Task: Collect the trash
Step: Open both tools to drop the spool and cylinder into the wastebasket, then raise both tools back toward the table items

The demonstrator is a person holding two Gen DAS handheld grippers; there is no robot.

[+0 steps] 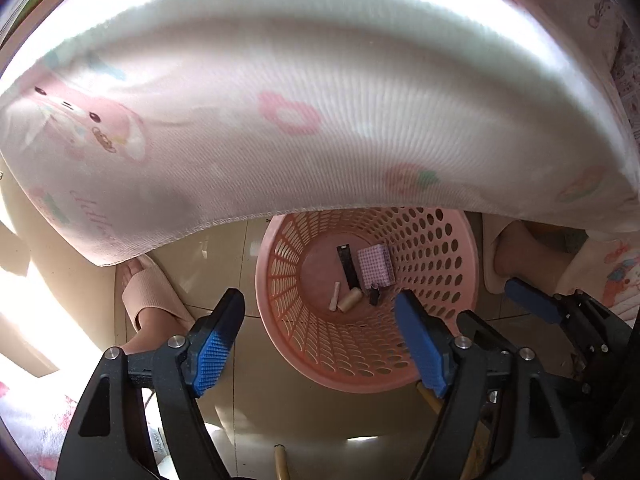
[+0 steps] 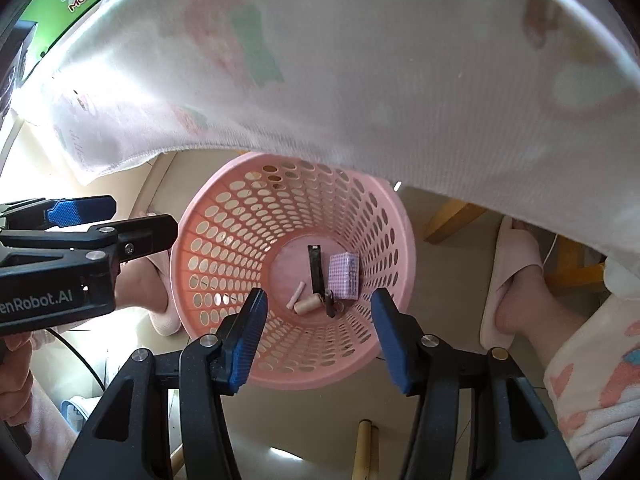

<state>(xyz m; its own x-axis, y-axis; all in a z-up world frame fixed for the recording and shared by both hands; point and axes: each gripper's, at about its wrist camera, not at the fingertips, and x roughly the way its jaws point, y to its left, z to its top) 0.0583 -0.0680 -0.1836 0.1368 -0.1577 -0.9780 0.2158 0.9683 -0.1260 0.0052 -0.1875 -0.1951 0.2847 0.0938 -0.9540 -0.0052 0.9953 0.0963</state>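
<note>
A pink perforated basket (image 1: pixel 440 264) (image 2: pixel 224 240) stands on the floor below both grippers. In it lie a purple checked box (image 1: pixel 376 266) (image 2: pixel 344 274), a black strip (image 1: pixel 349 266) (image 2: pixel 315 270), a tan roll (image 1: pixel 350 300) (image 2: pixel 307 304), a small pale stick (image 1: pixel 334 297) (image 2: pixel 296 295) and a small dark piece (image 1: pixel 374 293) (image 2: pixel 329 302). My left gripper (image 1: pixel 320 340) is open and empty above the basket's near rim; it also shows at the left of the right wrist view (image 2: pixel 132 220). My right gripper (image 2: pixel 318 336) is open and empty above the basket; one of its fingers (image 1: pixel 532 300) shows in the left wrist view.
A white cloth with pink cartoon prints (image 1: pixel 280 100) (image 2: pixel 360 60) hangs over the far side of the basket. The person's feet in pink slippers (image 1: pixel 148 296) (image 2: pixel 508 280) stand on either side of it. Wooden furniture legs (image 2: pixel 452 216) are on the tiled floor.
</note>
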